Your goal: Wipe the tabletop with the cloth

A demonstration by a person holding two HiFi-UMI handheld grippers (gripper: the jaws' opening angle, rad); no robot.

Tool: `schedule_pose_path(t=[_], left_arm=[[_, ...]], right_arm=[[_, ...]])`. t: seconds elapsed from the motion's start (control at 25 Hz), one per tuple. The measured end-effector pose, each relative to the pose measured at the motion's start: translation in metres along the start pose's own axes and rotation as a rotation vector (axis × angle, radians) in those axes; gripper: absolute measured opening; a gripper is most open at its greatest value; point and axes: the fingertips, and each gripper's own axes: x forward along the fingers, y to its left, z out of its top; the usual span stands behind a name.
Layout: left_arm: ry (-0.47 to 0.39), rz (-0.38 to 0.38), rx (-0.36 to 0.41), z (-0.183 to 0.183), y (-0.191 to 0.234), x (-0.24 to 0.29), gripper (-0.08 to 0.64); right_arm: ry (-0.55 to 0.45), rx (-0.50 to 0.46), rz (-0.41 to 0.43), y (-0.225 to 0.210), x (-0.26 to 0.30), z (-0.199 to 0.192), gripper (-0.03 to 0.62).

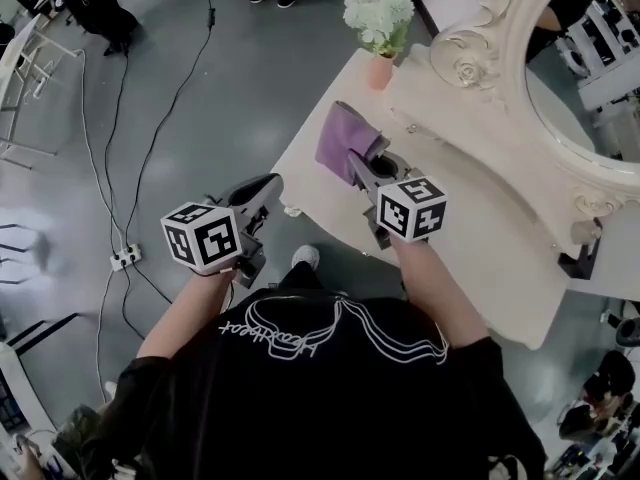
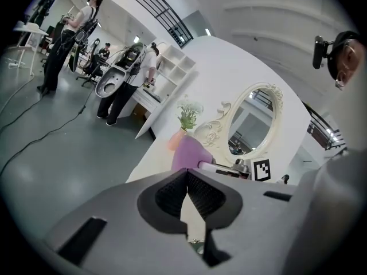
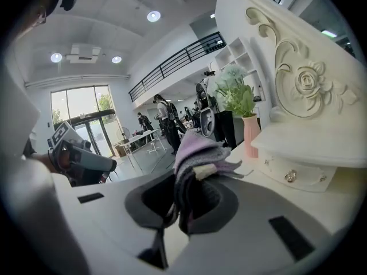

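- We see the right gripper [image 1: 358, 160] closed on the cloth [image 1: 342, 133]; in its own view a bunched fold of the purple fabric fills the gap between the jaws and stands up past them.
- The cloth is over the near-left part of the table [image 1: 480, 238], close to the edge and not far from the vase [image 1: 379, 70]. We cannot tell whether it touches the tabletop.
- The left gripper [image 1: 268, 186] holds nothing. In its own view the two ribbed pads meet at their tips, with only a thin wedge of table showing behind them.
- That gripper hangs just off the table's left edge, over the grey floor [image 1: 230, 88], and points toward the cloth.
- The vase is pink and holds pale flowers [image 1: 378, 10]. It stands at the table's far-left corner.
- An oval mirror [image 1: 590, 68] in an ornate cream frame rises along the table's right side, well apart from the cloth.
- Cables [image 1: 112, 148] trail across the floor to a power strip [image 1: 125, 258] to our left.
- The person wears a black top, and each forearm reaches forward to its gripper.
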Motion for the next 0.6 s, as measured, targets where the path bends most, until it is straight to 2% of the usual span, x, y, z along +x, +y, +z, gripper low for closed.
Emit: schedule_pose_path(t=[0.32,0.6], left_arm=[[0.039,-0.055,0.015,0.022,0.025,0.009,0.005],[0.046,-0.064,-0.005,0.033,0.050,0.009,0.005]], right_arm=[[0.054,-0.011,-0.081,-0.013,0.056,-0.001,0.052],[0.109,0.007,-0.127,-0.025,0.087,-0.014,0.052]])
